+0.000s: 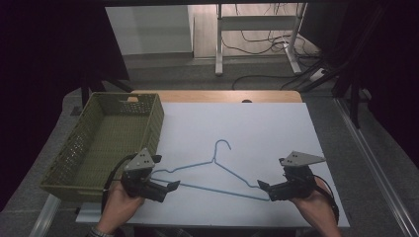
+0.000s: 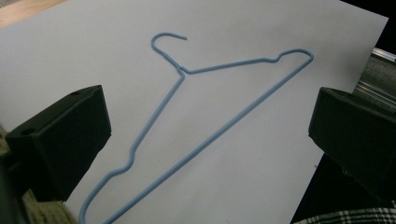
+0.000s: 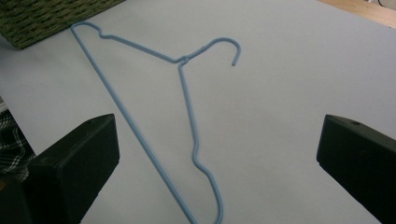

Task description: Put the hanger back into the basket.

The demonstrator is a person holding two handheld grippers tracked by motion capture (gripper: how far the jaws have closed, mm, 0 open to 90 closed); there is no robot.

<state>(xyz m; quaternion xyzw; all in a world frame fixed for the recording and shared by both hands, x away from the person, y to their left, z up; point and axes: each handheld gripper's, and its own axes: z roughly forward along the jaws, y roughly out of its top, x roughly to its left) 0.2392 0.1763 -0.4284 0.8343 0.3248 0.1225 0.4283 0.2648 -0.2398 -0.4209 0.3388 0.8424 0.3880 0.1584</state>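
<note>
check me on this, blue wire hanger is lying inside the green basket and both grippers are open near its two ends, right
Not quite. The blue wire hanger lies flat on the white table sheet, beside the green basket, not inside it; the high view shows this. The rest holds: the left gripper and right gripper are open, one near each end of the hanger.

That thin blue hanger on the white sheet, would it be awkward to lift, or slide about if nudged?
The blue wire hanger looks thin and open-framed, so probably light and slightly springy. It lies flat on the smooth white sheet, so a nudge would likely make it slide or pivot. With so little height, the jaws may struggle to get under the wire.
</note>
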